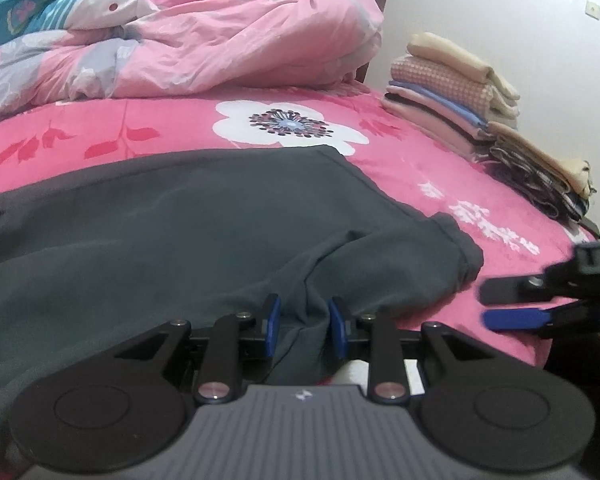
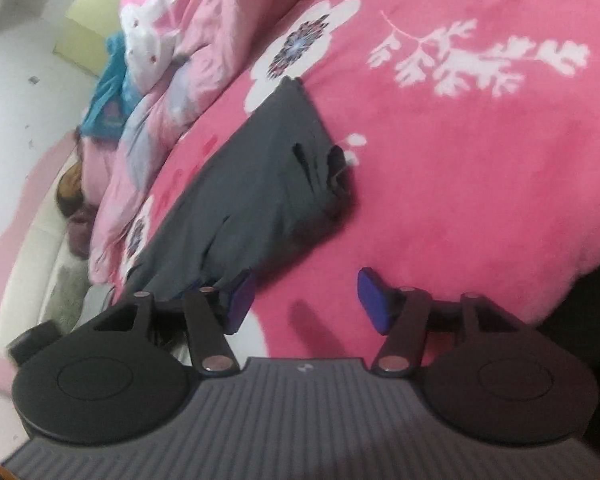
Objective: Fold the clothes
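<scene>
The left hand-held gripper (image 1: 303, 326) is pinching a bunched fold of the dark grey garment (image 1: 188, 220) between its blue pads (image 1: 271, 330), the jaws narrowed onto the cloth at the near edge of the bed (image 1: 420, 184). The right hand-held gripper (image 2: 306, 300) stands with its jaws spread wide and nothing between them, only the pink flowered bedcover (image 2: 460, 160) beneath; it sits just beside the garment's right edge. The garment lies spread across the bedcover, wrinkled near the left gripper. Further back a rumpled pink quilt (image 1: 228, 40) is heaped, and a stack of folded clothes (image 1: 452, 96) rests by the wall on the bed's far right.
</scene>
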A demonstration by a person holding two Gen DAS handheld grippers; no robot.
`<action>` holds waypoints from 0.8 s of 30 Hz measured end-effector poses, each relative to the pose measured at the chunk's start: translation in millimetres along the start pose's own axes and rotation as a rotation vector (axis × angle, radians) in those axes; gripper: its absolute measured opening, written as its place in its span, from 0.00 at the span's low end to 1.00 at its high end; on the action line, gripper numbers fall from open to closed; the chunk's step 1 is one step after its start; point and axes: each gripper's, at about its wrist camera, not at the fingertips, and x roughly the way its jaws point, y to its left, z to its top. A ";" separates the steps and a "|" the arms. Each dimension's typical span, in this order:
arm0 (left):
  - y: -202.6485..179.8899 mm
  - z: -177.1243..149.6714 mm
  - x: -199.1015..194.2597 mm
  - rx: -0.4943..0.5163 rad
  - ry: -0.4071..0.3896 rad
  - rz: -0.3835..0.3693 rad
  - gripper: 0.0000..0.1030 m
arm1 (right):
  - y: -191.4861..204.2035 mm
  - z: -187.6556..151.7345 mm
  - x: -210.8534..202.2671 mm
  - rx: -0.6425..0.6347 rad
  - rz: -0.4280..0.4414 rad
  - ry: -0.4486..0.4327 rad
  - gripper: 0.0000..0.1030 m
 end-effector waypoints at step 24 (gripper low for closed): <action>29.9 -11.4 -3.3 -0.220 -0.049 -0.092 0.21 | 99.1 30.2 45.1 -0.317 0.111 -0.203 0.10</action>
